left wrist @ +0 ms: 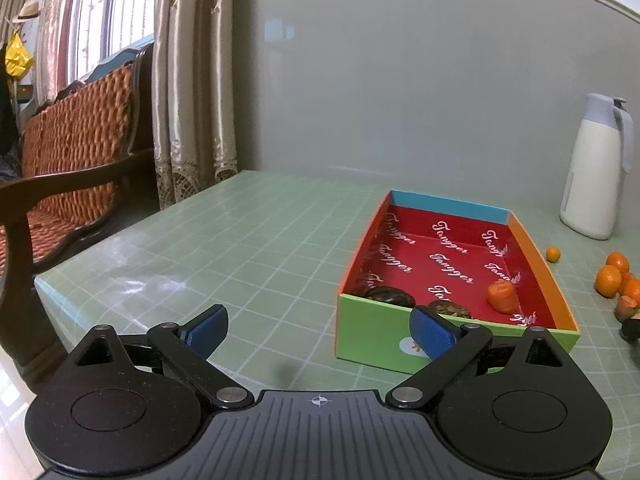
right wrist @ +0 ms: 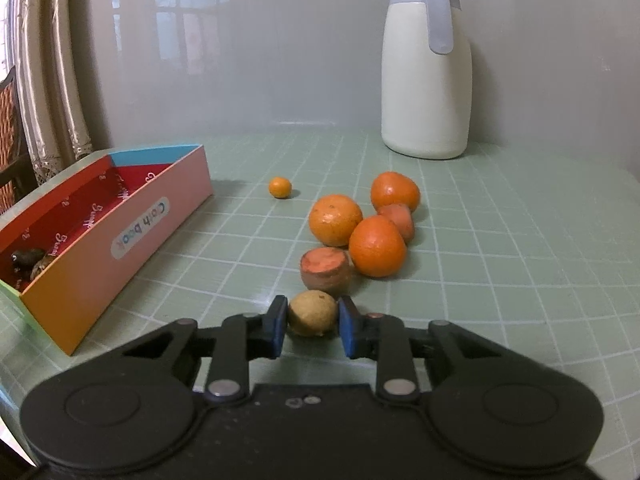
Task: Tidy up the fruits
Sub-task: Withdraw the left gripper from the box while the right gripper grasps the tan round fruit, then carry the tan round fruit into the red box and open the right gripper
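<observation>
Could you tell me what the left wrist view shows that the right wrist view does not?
Only the left wrist view shows the open left gripper, a wooden bench and a carrot piece in the box. Only the right wrist view shows the right gripper shut on a small yellowish-brown fruit, with a carrot stub beyond. Both show the box, white jug, oranges and green table.

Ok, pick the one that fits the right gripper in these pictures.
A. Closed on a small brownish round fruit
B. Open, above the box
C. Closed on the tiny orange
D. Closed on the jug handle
A: in the right wrist view the right gripper has both blue pads pressed against the small brownish round fruit, which sits on the table in front of the oranges.
</observation>
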